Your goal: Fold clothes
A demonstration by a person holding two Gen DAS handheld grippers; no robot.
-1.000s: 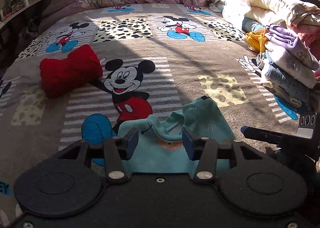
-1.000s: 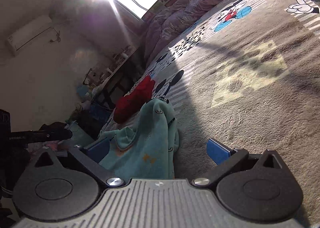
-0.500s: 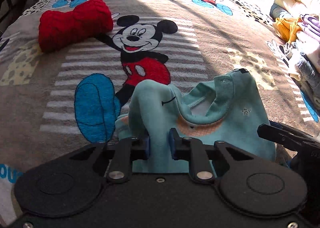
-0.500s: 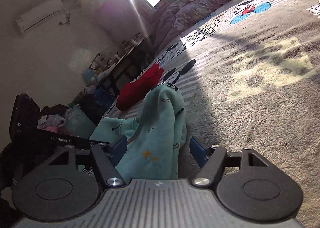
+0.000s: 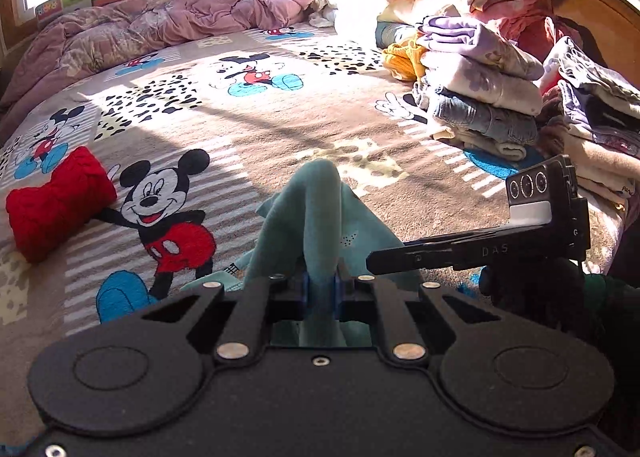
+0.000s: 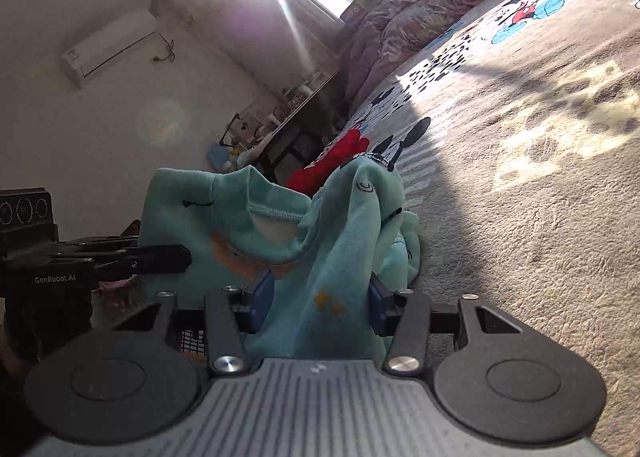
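Note:
A small teal sweatshirt point(image 5: 316, 217) with an orange print is lifted off the Mickey Mouse blanket point(image 5: 240, 129). My left gripper point(image 5: 321, 291) is shut on a bunched fold of it near the shoulder. In the right wrist view the same teal sweatshirt point(image 6: 320, 257) hangs between the blue pads of my right gripper point(image 6: 320, 303), which is closed in on its other shoulder. The neck opening faces the right camera. The right gripper's body point(image 5: 480, 249) shows at right in the left wrist view, the left gripper's body point(image 6: 92, 261) at left in the right wrist view.
A red knitted garment point(image 5: 56, 205) lies folded at the left of the bed. A stack of folded clothes point(image 5: 480, 89) stands at the right, more piles behind it. A rumpled pink duvet point(image 5: 160, 25) runs along the far side. A desk point(image 6: 296, 129) stands beside the bed.
Both grippers closed on the teal sweatshirt and raised it off the blanket. The left camera view tilted up from the blanket toward the far side of the bed.

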